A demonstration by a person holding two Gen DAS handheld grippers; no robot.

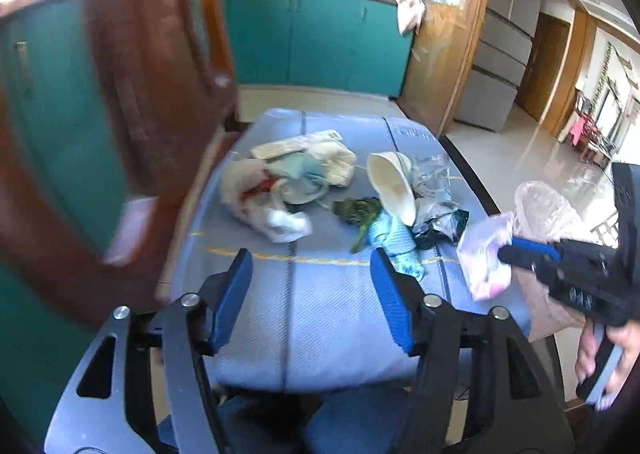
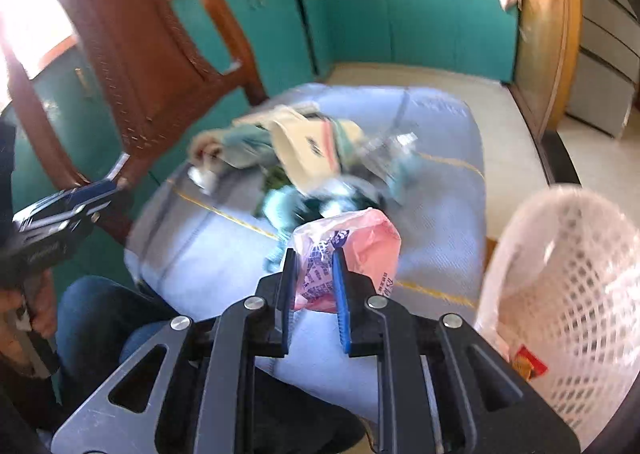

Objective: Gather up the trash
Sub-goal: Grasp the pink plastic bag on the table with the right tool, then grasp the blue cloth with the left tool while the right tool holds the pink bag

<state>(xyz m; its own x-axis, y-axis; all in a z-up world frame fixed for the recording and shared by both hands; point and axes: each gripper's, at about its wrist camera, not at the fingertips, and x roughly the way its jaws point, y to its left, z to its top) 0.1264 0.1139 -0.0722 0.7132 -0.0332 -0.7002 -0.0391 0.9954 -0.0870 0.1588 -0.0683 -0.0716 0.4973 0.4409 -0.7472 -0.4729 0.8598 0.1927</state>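
Observation:
A pile of trash lies on the blue table cover [image 1: 332, 314]: a white plastic bag [image 1: 260, 198], a paper cup [image 1: 390, 184] on its side, green leaves [image 1: 358, 210], clear wrappers [image 1: 432, 174] and a light-blue cloth [image 1: 394, 240]. My left gripper [image 1: 312, 278] is open and empty above the near table. My right gripper [image 2: 314, 266] is shut on a pink plastic wrapper [image 2: 360, 250] and holds it above the table's right side; it also shows in the left wrist view [image 1: 486, 258]. A white mesh basket [image 2: 568, 294] lined with a clear bag stands to its right.
A brown wooden chair [image 2: 132, 66] stands at the table's left. Teal cabinets [image 1: 320, 42] line the far wall. A grey fridge [image 1: 504, 54] and a wooden door frame are at the right. My knees in jeans [image 2: 100, 314] are at the table's near edge.

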